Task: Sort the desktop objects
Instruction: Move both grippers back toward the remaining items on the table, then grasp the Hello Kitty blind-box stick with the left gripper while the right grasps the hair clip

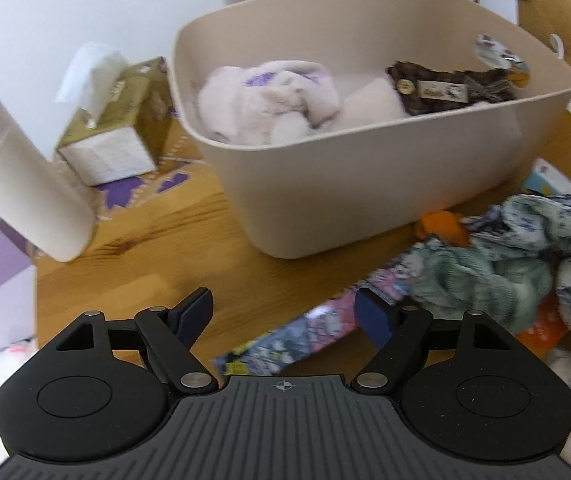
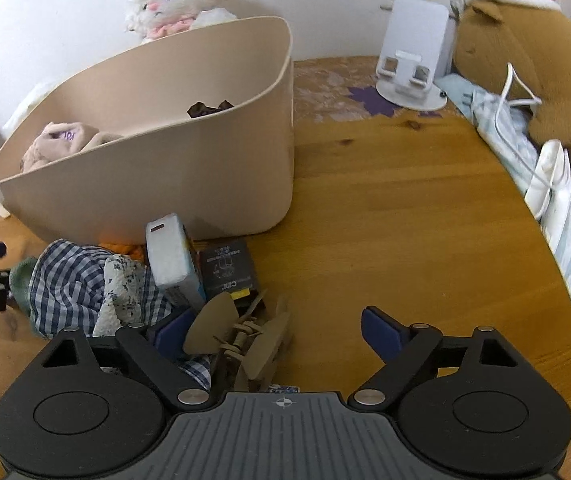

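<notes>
Both grippers, left and right, gape; bare table right of beige bin, perhaps unobstructed.

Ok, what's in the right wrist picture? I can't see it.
An open right hand-held gripper hovers over a brown cardboard model on a wooden table. Behind sit checked cloth, small boxes, and a beige bin holding soft toys.

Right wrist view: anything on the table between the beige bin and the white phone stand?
Nothing. In the right wrist view the stretch of wooden table between the beige bin and the white phone stand is bare, apart from purple pattern marks on the surface.
</notes>
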Action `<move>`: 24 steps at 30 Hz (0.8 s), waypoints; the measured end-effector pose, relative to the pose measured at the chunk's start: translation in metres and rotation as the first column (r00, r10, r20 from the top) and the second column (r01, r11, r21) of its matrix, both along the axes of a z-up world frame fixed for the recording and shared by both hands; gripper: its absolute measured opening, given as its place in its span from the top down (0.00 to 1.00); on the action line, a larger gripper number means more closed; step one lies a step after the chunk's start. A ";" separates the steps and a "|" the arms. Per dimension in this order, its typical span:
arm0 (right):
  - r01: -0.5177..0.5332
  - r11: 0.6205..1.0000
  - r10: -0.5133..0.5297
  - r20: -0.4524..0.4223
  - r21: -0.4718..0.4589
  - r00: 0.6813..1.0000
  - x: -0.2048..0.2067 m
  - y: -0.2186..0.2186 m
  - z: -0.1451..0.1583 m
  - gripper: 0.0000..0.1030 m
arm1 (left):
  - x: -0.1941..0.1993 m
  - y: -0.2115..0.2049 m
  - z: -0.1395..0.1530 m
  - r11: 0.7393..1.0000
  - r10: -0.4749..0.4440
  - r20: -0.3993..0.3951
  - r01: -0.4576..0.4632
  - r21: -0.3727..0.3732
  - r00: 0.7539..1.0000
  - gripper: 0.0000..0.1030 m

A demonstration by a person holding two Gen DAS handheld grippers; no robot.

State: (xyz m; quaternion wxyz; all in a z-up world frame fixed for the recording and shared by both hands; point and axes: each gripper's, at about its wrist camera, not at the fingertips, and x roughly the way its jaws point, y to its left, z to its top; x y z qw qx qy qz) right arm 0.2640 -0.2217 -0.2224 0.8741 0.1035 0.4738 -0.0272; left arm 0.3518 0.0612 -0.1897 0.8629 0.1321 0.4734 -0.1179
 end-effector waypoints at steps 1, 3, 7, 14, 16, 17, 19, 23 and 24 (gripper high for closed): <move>0.002 1.000 -0.002 -0.001 0.006 1.000 0.000 0.000 0.000 0.13 | -0.001 -0.001 0.000 1.000 -0.014 -0.005 0.014 -0.008 1.000 0.23; 0.003 1.000 -0.003 -0.002 0.008 1.000 0.000 -0.001 0.000 0.14 | -0.001 -0.003 -0.001 0.999 -0.038 -0.019 0.037 -0.019 0.999 0.23; 0.006 1.000 -0.006 -0.006 -0.006 1.000 -0.001 0.001 0.005 0.17 | 0.005 -0.002 -0.005 0.996 -0.060 -0.130 0.050 -0.076 0.990 0.23; -0.019 0.999 0.017 -0.043 -0.047 0.999 0.003 0.007 0.004 0.19 | 0.008 -0.008 -0.019 0.998 -0.051 -0.115 0.055 0.028 0.992 0.23; -0.010 0.999 0.009 -0.048 -0.032 0.999 0.005 0.005 0.003 0.23 | 0.010 -0.008 -0.021 0.998 -0.048 -0.115 0.052 0.033 0.992 0.23; -0.005 1.000 0.004 -0.053 -0.022 0.999 0.006 0.004 0.002 0.27 | 0.012 -0.009 -0.022 0.999 -0.039 -0.121 0.043 0.027 0.992 0.23; 0.014 1.000 -0.014 -0.059 0.002 0.998 0.008 0.000 0.000 0.31 | 0.015 -0.009 -0.021 1.000 -0.023 -0.129 0.024 0.010 0.991 0.27; 0.054 0.995 -0.047 -0.082 0.079 0.996 0.010 -0.007 -0.006 0.44 | 0.017 -0.012 -0.019 0.999 -0.046 -0.135 0.045 -0.014 0.990 0.39; 0.061 0.993 -0.052 -0.088 0.099 0.995 0.011 -0.007 -0.007 0.47 | 0.016 -0.015 -0.018 0.998 -0.063 -0.134 0.062 -0.013 0.989 0.43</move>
